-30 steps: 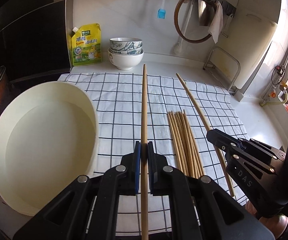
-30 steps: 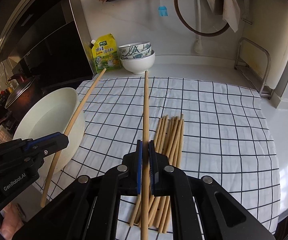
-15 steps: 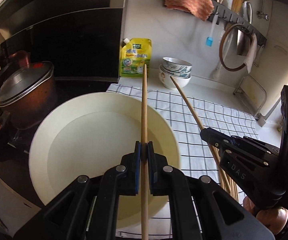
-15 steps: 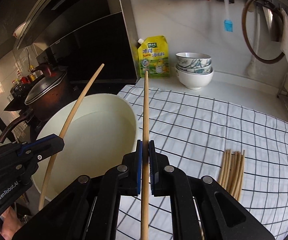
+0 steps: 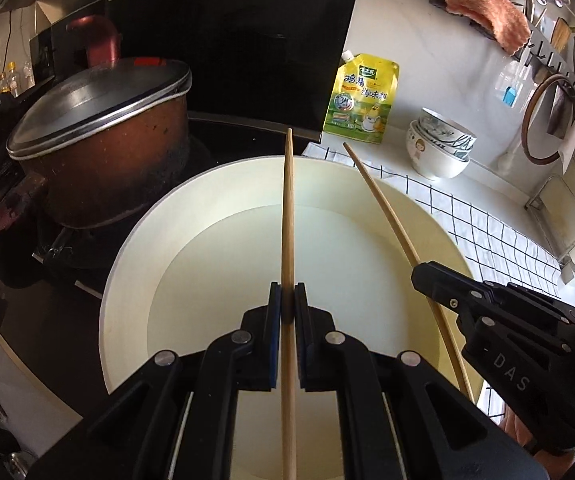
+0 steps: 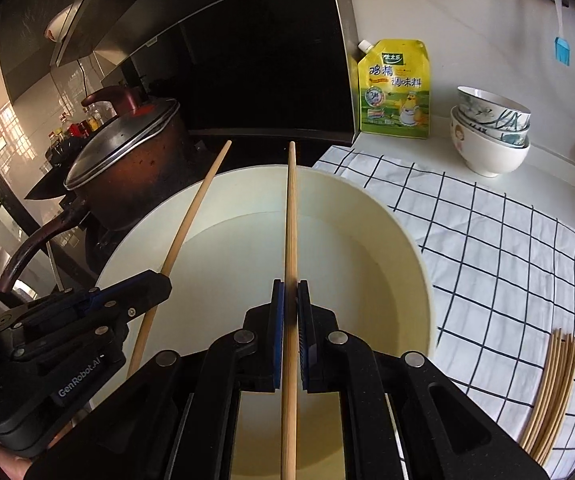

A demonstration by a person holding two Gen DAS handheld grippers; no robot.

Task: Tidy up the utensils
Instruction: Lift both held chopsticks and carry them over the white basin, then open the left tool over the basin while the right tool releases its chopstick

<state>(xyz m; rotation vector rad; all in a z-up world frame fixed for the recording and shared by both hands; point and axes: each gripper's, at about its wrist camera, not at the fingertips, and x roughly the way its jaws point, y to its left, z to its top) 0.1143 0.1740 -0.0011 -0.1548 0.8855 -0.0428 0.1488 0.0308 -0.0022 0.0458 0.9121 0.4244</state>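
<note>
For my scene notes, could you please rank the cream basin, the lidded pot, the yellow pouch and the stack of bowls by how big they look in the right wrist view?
1. cream basin, though it is also nearest.
2. lidded pot.
3. yellow pouch and stack of bowls look about alike; unranked.

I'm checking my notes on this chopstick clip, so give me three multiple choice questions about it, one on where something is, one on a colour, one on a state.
1. What lies below both held chopsticks?
A. the cream basin
B. the stacked bowls
C. the lidded pot

2. What colour is the seasoning pouch against the wall?
A. red
B. yellow
C. blue

3. How does the left claw stand?
A. wide open, empty
B. shut on a chopstick
C. shut on a cloth

Key: A, the cream basin fills the view under the left claw's chopstick and the right claw's chopstick. B, the seasoning pouch is yellow. B, the left claw has its pads pressed on the stick.
</note>
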